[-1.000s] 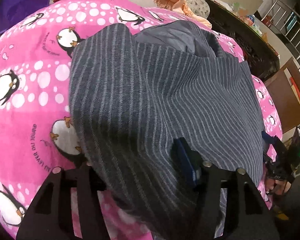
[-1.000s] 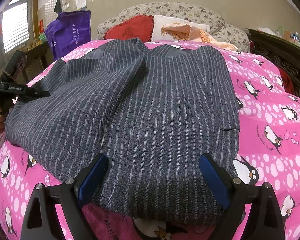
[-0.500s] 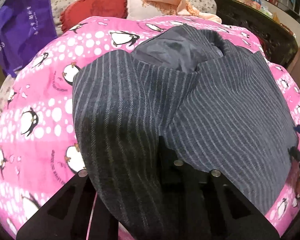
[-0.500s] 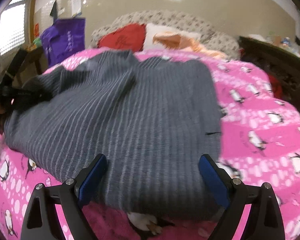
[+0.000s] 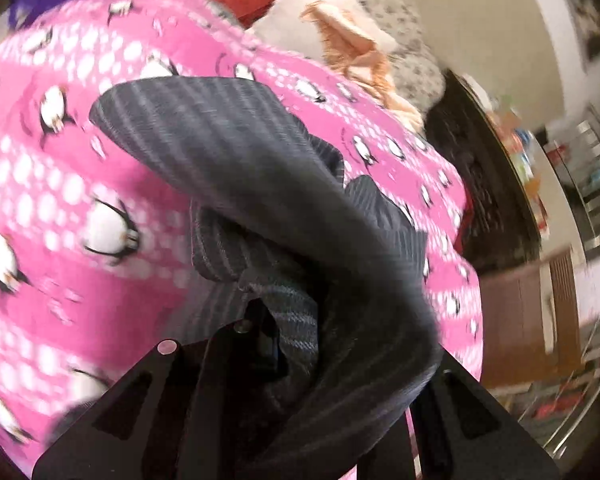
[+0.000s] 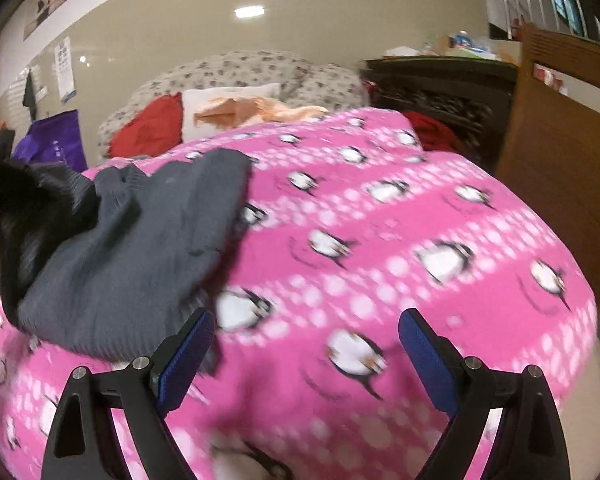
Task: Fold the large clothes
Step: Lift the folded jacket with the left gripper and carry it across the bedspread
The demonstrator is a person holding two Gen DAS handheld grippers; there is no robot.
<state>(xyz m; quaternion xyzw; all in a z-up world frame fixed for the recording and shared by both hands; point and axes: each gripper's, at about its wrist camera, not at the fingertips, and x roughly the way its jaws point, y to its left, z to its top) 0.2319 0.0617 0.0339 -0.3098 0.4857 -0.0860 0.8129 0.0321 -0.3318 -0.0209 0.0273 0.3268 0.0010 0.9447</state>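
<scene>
A large grey pinstriped garment lies on the pink penguin blanket. My left gripper is shut on a bunched edge of it, lifted off the bed. The cloth drapes over the jaws and hides the pads. In the right wrist view the garment sits crumpled at the left, one side raised toward the dark, blurred left gripper. My right gripper stands open over the bare blanket. Its left blue pad is just beside the garment's near hem, and nothing is between the fingers.
At the head of the bed lie a red cushion, a white pillow and an orange cloth. A purple bag stands at the back left. A dark carved cabinet and a wooden panel flank the right side.
My left gripper closed on the garment's edge, then rose and rolled, dragging the cloth up and across. My right gripper swung right, off the garment and over bare blanket, still open.
</scene>
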